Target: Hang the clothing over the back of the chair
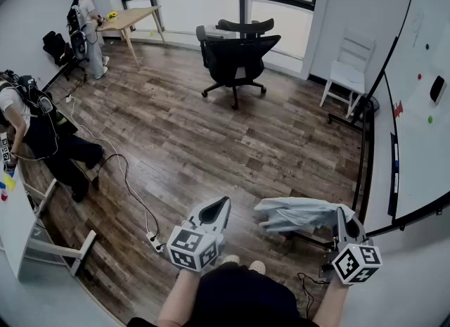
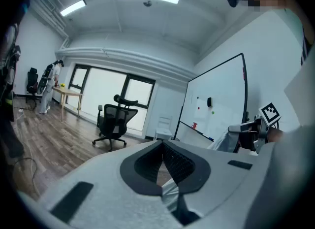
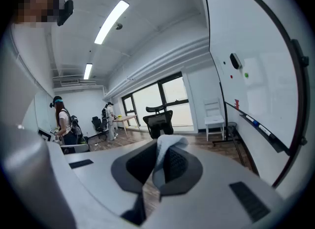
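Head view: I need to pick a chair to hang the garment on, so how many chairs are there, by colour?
Black chairs: 2, the black mesh office chair mid-room and the black chair at the far left wall
White chairs: 1, the white slatted wooden chair
Total: 3

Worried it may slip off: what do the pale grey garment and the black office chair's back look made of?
Pale grey garment: thin, soft matte cloth, probably; it creases and droops limply. Black office chair: back looks like matte mesh or fabric on a plastic frame; too far to be sure.
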`<control>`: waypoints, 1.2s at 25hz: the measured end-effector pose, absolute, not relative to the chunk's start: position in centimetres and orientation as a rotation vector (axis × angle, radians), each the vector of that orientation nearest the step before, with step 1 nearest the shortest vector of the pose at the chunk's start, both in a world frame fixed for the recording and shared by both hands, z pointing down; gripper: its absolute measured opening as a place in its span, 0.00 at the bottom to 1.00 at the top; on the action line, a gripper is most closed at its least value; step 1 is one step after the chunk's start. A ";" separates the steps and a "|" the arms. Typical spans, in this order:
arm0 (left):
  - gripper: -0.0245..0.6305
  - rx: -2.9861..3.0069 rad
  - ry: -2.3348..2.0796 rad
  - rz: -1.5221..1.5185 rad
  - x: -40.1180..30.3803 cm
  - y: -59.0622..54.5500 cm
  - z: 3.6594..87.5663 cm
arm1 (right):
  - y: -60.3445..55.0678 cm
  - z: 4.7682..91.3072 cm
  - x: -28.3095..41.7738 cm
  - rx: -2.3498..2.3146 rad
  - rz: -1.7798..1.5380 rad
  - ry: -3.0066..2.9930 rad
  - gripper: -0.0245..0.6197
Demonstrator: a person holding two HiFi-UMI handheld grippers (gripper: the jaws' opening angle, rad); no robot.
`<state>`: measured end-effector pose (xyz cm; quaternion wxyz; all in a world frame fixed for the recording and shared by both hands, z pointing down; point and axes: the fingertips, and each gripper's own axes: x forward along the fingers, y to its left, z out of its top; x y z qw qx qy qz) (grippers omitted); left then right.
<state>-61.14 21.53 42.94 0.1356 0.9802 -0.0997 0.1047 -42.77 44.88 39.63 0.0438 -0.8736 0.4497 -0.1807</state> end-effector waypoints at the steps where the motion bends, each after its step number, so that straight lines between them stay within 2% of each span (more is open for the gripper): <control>1: 0.05 2.823 -0.295 0.303 -61.4 21.6 43.2 | 44.8 39.7 -43.2 -2.669 -0.556 1.382 0.06; 20: 0.05 2.854 -0.321 0.265 -61.2 25.1 42.2 | 45.8 38.8 -43.0 -2.671 -0.486 1.477 0.06; 30: 0.05 2.837 -0.350 0.290 -60.8 28.4 44.6 | 47.6 40.6 -42.9 -2.614 -0.512 1.565 0.06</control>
